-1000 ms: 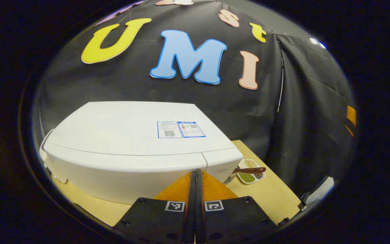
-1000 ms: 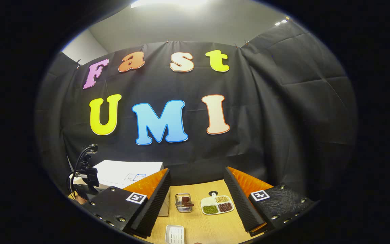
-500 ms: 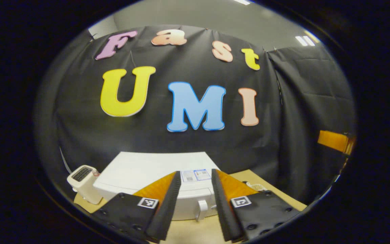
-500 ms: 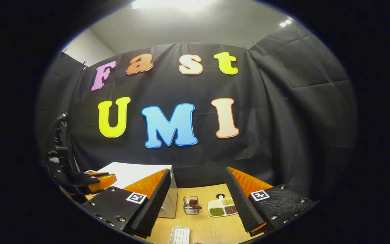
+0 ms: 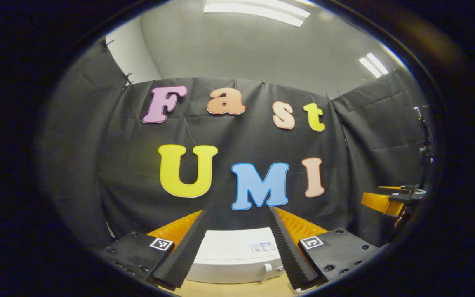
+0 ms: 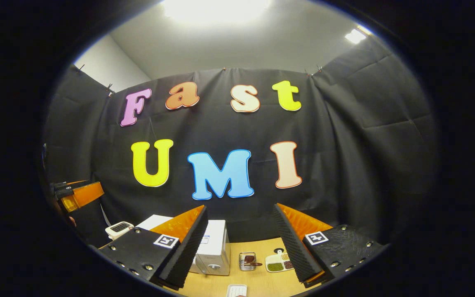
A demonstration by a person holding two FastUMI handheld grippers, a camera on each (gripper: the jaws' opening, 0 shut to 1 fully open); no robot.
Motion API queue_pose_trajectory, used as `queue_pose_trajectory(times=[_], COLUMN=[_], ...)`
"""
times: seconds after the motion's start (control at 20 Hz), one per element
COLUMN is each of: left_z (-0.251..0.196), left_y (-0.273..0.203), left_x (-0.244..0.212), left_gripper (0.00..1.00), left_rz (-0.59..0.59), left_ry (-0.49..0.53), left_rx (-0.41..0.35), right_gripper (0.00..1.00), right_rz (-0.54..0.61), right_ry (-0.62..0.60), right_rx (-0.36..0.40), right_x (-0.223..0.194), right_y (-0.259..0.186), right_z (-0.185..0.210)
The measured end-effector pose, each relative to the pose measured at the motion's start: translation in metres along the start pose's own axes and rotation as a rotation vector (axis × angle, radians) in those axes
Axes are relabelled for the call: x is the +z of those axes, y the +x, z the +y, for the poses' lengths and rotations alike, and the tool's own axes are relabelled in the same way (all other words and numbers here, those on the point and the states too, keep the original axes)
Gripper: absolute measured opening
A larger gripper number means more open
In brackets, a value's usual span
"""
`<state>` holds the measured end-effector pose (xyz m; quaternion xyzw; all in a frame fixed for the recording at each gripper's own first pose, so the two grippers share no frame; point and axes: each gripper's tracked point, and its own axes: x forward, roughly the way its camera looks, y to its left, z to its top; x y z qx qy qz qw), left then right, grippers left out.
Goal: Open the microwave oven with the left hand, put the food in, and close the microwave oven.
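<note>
Left tongs (image 5: 237, 247), clenched a second ago, now released and drawn back from microwave (image 5: 233, 255); right tongs (image 6: 237, 247) released

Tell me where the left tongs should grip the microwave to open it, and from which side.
Grip the small white handle jutting from the microwave front, right of centre in the left gripper view. Come straight from the front, open left tongs straddling it; it looks upright.

left gripper (image 5: 237, 247) now spread, was closed; drawn back from microwave (image 5: 233, 255) | right gripper (image 6: 239, 243) raised
</note>
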<state>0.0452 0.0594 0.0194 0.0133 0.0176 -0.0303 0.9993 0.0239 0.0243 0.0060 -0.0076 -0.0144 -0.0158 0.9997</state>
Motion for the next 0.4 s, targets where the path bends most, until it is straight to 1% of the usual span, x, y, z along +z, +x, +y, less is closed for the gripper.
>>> queue_pose_trajectory(times=[0.15, 0.2, 0.3, 0.4], left_z=[0.008, 0.011, 0.016, 0.023], left_y=[-0.012, -0.015, -0.019, -0.021], left_x=[0.012, 0.014, 0.016, 0.019], left_gripper=[0.96, 0.98, 0.94, 0.96], left_rz=[-0.02, -0.02, -0.019, -0.028], left_ry=[0.003, -0.002, -0.025, -0.04], left_rx=[-0.023, -0.03, -0.043, -0.04], right_gripper=[0.95, 0.96, 0.96, 0.95], right_rz=[-0.013, -0.013, -0.016, -0.016], right_ry=[-0.019, -0.028, -0.039, -0.047], right_rx=[-0.013, -0.017, -0.019, -0.018], right_x=[0.012, 0.015, 0.02, 0.022], right_y=[-0.012, -0.018, -0.025, -0.03], right_z=[0.014, 0.018, 0.026, 0.032])
